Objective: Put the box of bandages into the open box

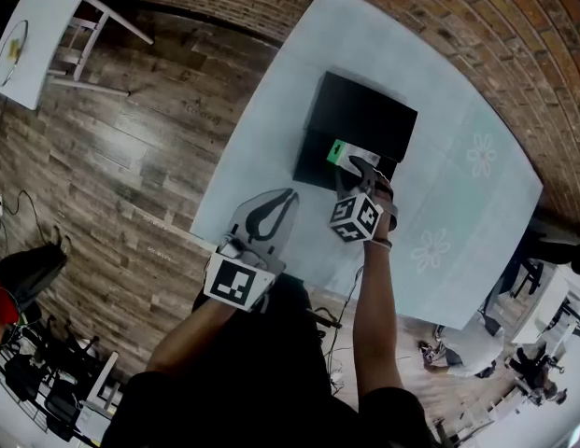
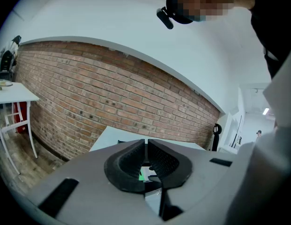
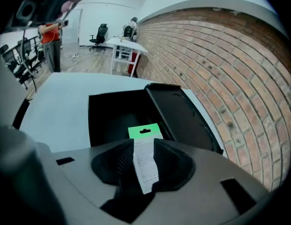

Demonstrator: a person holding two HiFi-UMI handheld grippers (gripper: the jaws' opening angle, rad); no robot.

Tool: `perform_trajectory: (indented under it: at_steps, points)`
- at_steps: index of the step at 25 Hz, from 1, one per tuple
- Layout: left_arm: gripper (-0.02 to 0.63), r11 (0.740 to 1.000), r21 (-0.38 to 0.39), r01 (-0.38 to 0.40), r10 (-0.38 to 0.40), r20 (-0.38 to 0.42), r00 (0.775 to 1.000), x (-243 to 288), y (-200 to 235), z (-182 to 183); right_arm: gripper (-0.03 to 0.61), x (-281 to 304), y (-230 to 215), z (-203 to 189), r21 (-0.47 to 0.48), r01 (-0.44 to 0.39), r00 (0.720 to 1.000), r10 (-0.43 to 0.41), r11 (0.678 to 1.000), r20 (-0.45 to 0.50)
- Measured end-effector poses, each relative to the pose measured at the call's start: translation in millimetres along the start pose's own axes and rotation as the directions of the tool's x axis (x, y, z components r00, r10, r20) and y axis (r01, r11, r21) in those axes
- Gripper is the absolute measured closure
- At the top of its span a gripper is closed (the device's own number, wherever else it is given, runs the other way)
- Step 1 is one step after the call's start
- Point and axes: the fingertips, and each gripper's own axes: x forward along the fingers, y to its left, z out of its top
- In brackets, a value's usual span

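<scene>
Right claw is closed on the box of bandages, with a pad against each narrow side and no gap showing. The box stands on edge between the jaws, its bright green hang tab with a punched slot pointing away from the claw. The white side facing the right gripper view carries lines of fine black print, too small to read; no brand can be made out. The tab end sits over the near wall of the open box. That box is black, its lid thrown back flat on the far side. Whether the bandage box touches it cannot be told. Both are on the pale table, whose cover shows faint flower prints. Left claw has its jaws together, nothing between them, and hangs near the table's near edge, well apart from the open box. The cubes on both claws bear black-and-white square markers, no lettering.
</scene>
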Motion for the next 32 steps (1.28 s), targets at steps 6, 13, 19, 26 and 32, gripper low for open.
perform_trajectory:
  at_steps: [6,13,19,26,32]
  points:
    - [0.566,1.0,0.01,0.015,-0.015,0.02,1.0,-6,-9,7,0.52,-28,-7,7,0.083,0.047,0.997,-0.052,0.995,0.054]
    - [0.566,0.998,0.042,0.049,-0.049,0.004,0.999,-21,-22,6,0.543,-79,-12,18,0.291,0.138,0.971,-0.187,0.947,0.147]
    - [0.566,0.996,0.053,0.073,-0.074,0.004,0.997,-41,-34,9,0.551,-129,-11,25,0.544,0.122,0.93,-0.287,0.83,0.228]
    - [0.566,0.993,0.067,0.1,-0.1,-0.001,0.995,-65,-47,6,0.552,-185,13,35,0.663,0.054,0.897,-0.328,0.747,0.296]
    - [0.567,0.99,0.065,0.125,-0.125,-0.007,0.992,-83,-57,10,0.552,-227,31,34,0.754,0.009,0.868,-0.38,0.656,0.32]
